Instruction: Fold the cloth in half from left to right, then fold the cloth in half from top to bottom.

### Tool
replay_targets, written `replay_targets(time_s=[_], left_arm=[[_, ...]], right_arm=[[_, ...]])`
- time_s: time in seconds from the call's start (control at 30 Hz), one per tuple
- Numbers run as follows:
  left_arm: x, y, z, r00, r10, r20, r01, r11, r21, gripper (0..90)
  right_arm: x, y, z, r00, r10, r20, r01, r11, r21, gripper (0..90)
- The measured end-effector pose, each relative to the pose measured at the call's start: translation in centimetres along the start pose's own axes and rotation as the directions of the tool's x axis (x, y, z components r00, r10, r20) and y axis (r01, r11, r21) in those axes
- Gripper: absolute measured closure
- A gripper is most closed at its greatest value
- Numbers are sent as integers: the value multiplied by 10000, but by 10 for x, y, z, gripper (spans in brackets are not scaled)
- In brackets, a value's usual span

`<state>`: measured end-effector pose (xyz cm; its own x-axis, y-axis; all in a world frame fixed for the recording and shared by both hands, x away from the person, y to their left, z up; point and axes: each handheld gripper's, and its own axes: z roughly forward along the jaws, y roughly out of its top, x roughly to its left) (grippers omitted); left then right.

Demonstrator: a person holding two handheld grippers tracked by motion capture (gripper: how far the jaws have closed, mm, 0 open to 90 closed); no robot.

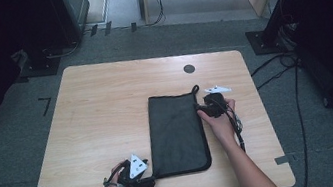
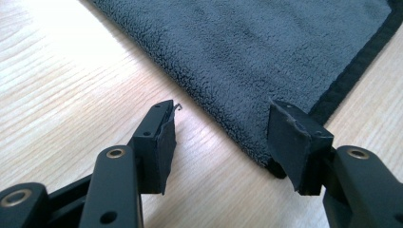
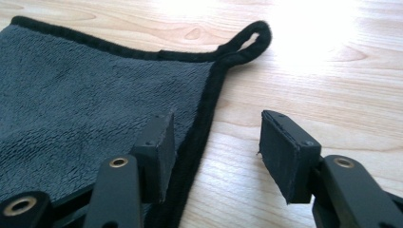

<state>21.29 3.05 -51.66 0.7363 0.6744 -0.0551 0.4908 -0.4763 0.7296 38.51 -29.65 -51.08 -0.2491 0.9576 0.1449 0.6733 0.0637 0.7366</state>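
A dark grey towel (image 1: 177,132) lies folded flat on the light wooden table (image 1: 98,119), a long rectangle running from near to far, right of the table's middle, with a black bound edge and a small hanging loop (image 1: 196,89) at its far right corner. I hold my left gripper (image 1: 139,176) at the towel's near left corner, low over the tabletop near the table's near edge. In the left gripper view its jaws stand apart, and the towel's corner (image 2: 266,152) sits between them, closer to the right jaw, which rests at or just over the bound edge; the left jaw is over bare wood, so nothing is pinched. My right gripper (image 1: 205,106) is at the towel's far right edge, just near of the loop, my hand behind it on the right side. In the right gripper view its jaws are also parted: one jaw is over the fleece just inside the black edging (image 3: 199,133), the other over bare wood just beside it, with the edging running between them and the loop (image 3: 247,40) lying flat farther off. The pads press on nothing, so the towel rests free on the table. A small dark round disc (image 1: 189,68) sits in the tabletop at the far side, well apart from the towel.
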Motion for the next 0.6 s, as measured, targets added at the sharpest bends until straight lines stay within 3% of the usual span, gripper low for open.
replay_targets(time_s=[0.07, 0.13, 0.17, 0.23, 0.37, 0.47, 0.6], left_arm=[[3, 0, -1, 9994, -17, 344, 17, 10000, 20, 421], [12, 3, -2, 9939, -220, 1081, 196, 9995, 228, 363], [17, 3, -3, 9909, -475, 1263, 448, 9987, 239, 323], [22, 4, -4, 9883, -600, 1399, 584, 9982, 155, 286], [27, 8, -6, 9910, -791, 1085, 778, 9968, 154, 282], [35, 13, -6, 9887, -1173, 931, 1171, 9931, 84, 283], [49, 23, -6, 9853, -1612, 560, 1622, 9867, -137, 287]], right_arm=[[-2, 1, -1, 9999, -4, 113, 4, 10000, -19, 454], [-3, 3, -3, 9998, -32, 205, 34, 9999, -115, 448], [-4, 4, -4, 9996, -64, 270, 68, 9999, -133, 447], [-8, 7, -5, 9999, 40, 155, -35, 9996, -290, 443], [-12, 13, -5, 9995, 301, -62, -304, 9987, -409, 453], [-14, 16, -3, 9973, 631, -363, -645, 9971, -405, 454], [-16, 20, 6, 9959, 717, -546, -734, 9969, -295, 458]])
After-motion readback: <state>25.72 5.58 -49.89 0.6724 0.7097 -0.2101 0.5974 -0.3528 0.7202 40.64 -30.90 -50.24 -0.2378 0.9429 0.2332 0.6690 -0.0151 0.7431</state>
